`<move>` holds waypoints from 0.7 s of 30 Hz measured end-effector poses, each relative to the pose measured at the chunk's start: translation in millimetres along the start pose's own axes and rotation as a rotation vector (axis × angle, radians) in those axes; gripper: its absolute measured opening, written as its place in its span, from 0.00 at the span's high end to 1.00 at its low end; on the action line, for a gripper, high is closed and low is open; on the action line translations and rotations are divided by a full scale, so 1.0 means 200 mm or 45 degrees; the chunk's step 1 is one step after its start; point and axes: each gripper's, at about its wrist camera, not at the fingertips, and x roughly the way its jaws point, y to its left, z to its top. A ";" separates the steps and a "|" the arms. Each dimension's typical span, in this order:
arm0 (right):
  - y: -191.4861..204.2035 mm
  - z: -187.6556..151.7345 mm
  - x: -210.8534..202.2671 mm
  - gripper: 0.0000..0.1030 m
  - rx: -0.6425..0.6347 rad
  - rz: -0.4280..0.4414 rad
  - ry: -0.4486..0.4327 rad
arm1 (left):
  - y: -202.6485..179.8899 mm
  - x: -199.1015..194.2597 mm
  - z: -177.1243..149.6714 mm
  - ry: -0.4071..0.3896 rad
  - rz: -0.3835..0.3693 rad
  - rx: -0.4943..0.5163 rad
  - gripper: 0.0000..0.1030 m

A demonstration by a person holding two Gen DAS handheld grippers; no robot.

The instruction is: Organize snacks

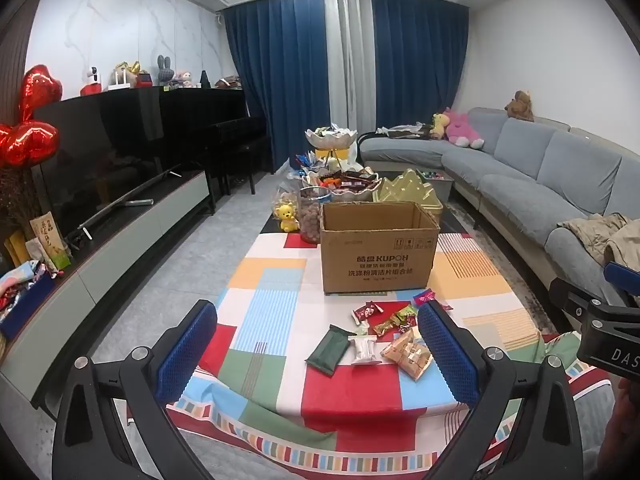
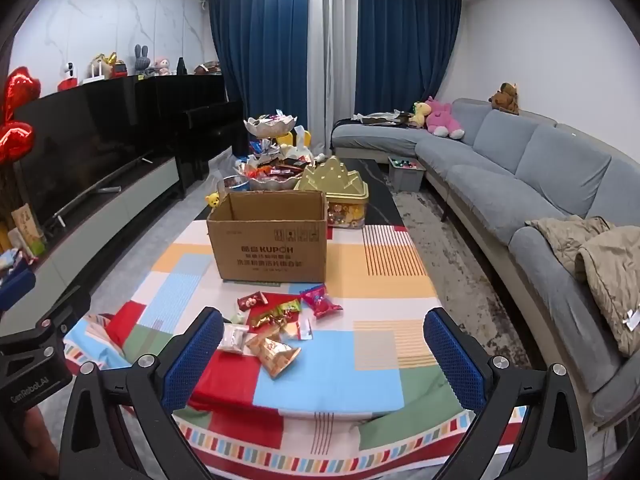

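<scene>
On the near part of the patchwork tablecloth [image 1: 276, 280], just in front of the cardboard box [image 1: 378, 246], lies a loose scatter of wrapped snacks. From the left: a dark green packet [image 1: 327, 349], flat and soft; a white sachet [image 1: 365, 350]; a tan crinkly bag [image 1: 408, 354]; farther back a small red bar [image 1: 367, 312] and, right of it, a pink pouch [image 2: 320, 300]. All look light and slippery, with contents that may crush, so I judge a gentle pinch across a flat middle or a sealed end suits best. The left gripper [image 1: 316, 354] stands wide with nothing between its pads; the right gripper [image 2: 324, 358] is likewise spread and empty. Both hover at the near table edge. The box reads "KUPOH" above Chinese lines too small to trust. The left gripper's housing, seen from the right wrist, reads "GenRobot.AI".
</scene>
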 end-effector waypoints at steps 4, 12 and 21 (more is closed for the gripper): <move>0.00 0.00 -0.01 0.01 -0.002 -0.004 -0.002 | 0.00 0.00 0.00 0.000 -0.004 -0.004 0.01; 0.00 -0.01 0.00 0.01 -0.007 -0.005 -0.005 | 0.00 0.00 0.00 -0.006 -0.005 -0.007 0.01; 0.00 0.02 -0.03 0.01 -0.010 -0.008 -0.016 | 0.00 0.00 0.00 -0.002 -0.005 -0.008 0.01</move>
